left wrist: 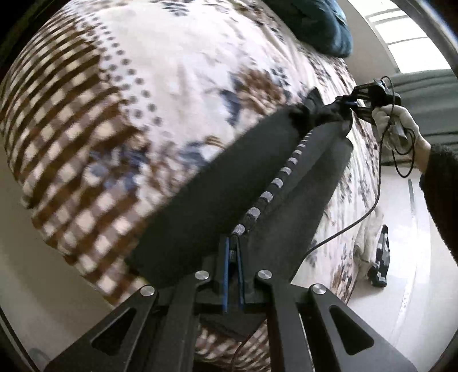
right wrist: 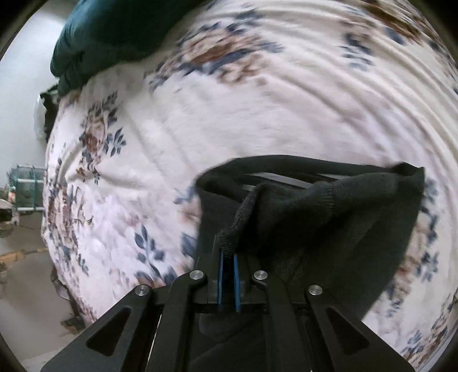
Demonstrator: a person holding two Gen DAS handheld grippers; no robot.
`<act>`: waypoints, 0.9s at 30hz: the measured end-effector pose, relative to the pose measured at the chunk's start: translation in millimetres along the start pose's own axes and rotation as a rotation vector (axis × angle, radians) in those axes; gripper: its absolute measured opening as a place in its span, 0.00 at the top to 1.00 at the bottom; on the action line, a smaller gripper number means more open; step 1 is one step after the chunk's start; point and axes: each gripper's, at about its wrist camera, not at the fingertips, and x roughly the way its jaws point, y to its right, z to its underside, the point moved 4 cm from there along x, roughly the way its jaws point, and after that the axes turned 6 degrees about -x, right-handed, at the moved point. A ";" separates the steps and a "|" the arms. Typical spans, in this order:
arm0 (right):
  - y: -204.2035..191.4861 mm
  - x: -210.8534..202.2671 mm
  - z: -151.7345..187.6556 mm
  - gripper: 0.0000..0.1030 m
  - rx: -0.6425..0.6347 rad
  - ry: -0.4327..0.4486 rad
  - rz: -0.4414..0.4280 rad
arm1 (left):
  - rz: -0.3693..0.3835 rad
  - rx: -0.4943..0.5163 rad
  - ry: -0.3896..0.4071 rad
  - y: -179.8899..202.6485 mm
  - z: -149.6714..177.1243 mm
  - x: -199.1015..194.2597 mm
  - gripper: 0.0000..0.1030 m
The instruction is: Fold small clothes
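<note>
A black knitted garment point(left wrist: 206, 194) with a line of grey dashes along one edge hangs stretched between both grippers above a floral bedspread point(left wrist: 171, 71). My left gripper point(left wrist: 234, 246) is shut on its near edge. My right gripper point(left wrist: 347, 104), held by a white-gloved hand, is shut on the far end in the left wrist view. In the right wrist view my right gripper point(right wrist: 228, 253) pinches a ribbed hem of the black garment point(right wrist: 329, 217), which drapes over the bedspread point(right wrist: 257, 100).
A dark teal cushion point(left wrist: 315, 23) lies at the bed's far end and also shows in the right wrist view point(right wrist: 114, 31). Pale floor point(left wrist: 406, 229) with a shoe and cloth point(left wrist: 377, 257) lies right of the bed. A cable point(left wrist: 357, 220) hangs from the right gripper.
</note>
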 end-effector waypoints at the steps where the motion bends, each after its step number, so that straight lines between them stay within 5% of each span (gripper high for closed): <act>1: -9.7 9.6 -4.9 0.95 -0.008 -0.012 0.018 | -0.005 -0.007 -0.009 -7.4 -4.8 2.6 0.97; 7: -36.4 65.4 -18.9 0.95 -0.002 -0.073 0.138 | -0.037 -0.016 -0.050 -36.2 -22.4 23.9 0.97; 11: -31.0 65.2 -16.2 0.90 0.051 -0.066 0.097 | -0.057 0.004 -0.093 -45.8 -22.5 32.8 0.97; 13: -28.4 53.6 -10.3 0.71 0.098 -0.061 -0.014 | -0.071 0.020 -0.119 -49.9 -21.4 36.7 0.97; 15: -26.8 35.2 3.8 0.41 0.116 -0.029 -0.089 | -0.089 0.031 -0.143 -52.7 -20.6 40.6 0.97; 16: -26.7 28.3 10.5 0.40 0.107 -0.014 -0.097 | -0.101 0.034 -0.153 -56.0 -21.2 41.3 0.99; 20: -18.9 2.5 84.8 0.40 0.026 -0.016 -0.064 | -0.167 0.073 -0.163 -72.7 -25.0 33.6 1.00; 24: 2.8 3.8 208.5 0.40 0.001 -0.087 -0.008 | -0.153 0.112 -0.159 -75.6 -30.5 13.8 0.97; 26: 13.3 14.1 270.8 0.40 0.047 -0.130 -0.001 | -0.146 0.108 -0.175 -73.5 -33.6 10.2 0.82; 27: 22.3 25.1 315.7 0.40 0.099 -0.174 -0.012 | -0.135 0.116 -0.188 -69.6 -34.2 11.5 0.61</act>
